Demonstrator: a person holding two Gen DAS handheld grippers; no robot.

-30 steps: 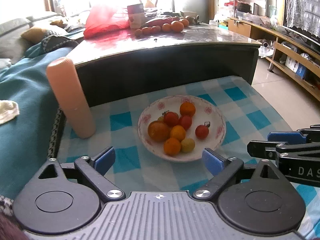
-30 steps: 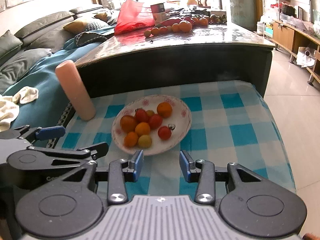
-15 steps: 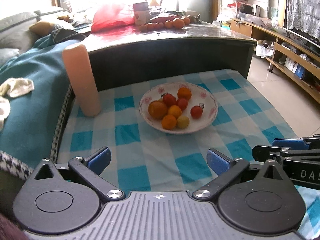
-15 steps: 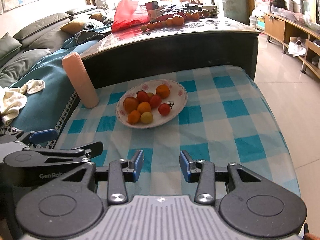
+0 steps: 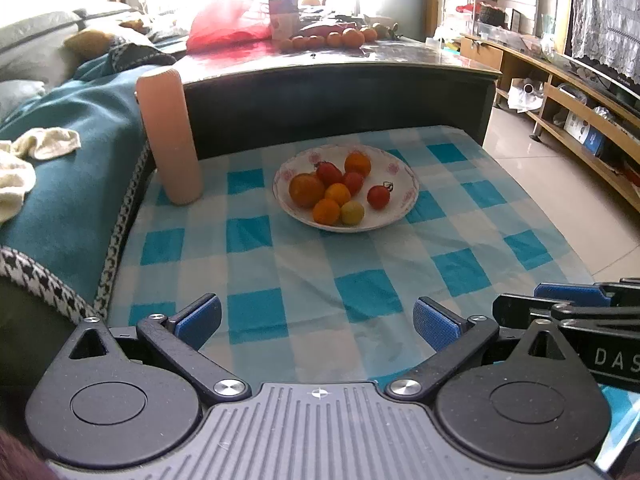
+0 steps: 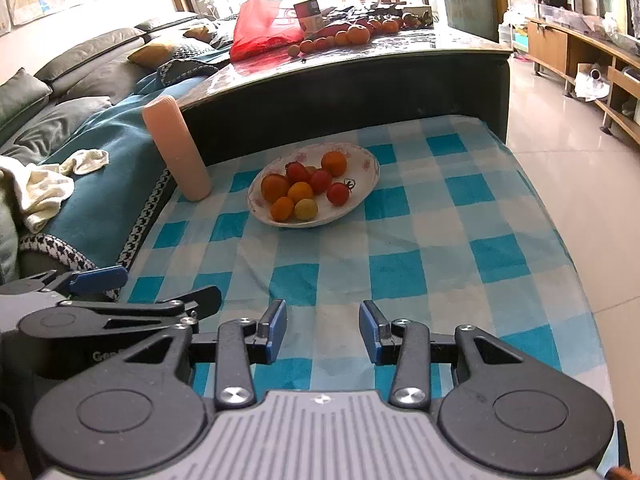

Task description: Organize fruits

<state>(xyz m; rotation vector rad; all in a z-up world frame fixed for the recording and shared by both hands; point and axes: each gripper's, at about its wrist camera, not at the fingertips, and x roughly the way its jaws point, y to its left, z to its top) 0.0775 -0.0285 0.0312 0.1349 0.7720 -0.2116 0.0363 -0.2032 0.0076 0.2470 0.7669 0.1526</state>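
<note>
A white flowered plate [image 5: 404, 204] [image 6: 360, 196] sits on the blue checked cloth and holds several small fruits: oranges [image 5: 306, 189] [image 6: 333, 163], red tomatoes [image 5: 378, 196] [image 6: 338, 193] and a yellow one [image 5: 352, 212] [image 6: 306, 209]. My left gripper [image 5: 316, 320] hovers open over the cloth's near edge, well short of the plate, empty. My right gripper [image 6: 322, 330] is open too, also empty and back from the plate. Each gripper shows at the side of the other's view.
A tall pink cylinder [image 5: 170, 136] [image 6: 178, 148] stands left of the plate. Behind is a dark table [image 5: 340, 80] with more oranges [image 6: 352, 34], a red bag [image 6: 260, 26] and a carton. A teal-covered sofa [image 6: 100, 152] is at left, tiled floor [image 6: 580, 128] at right.
Both grippers have pulled back from the plate toward the near edge of the cloth; the plate looks smaller and farther. Their jaws stay open and the fruits have not moved.
</note>
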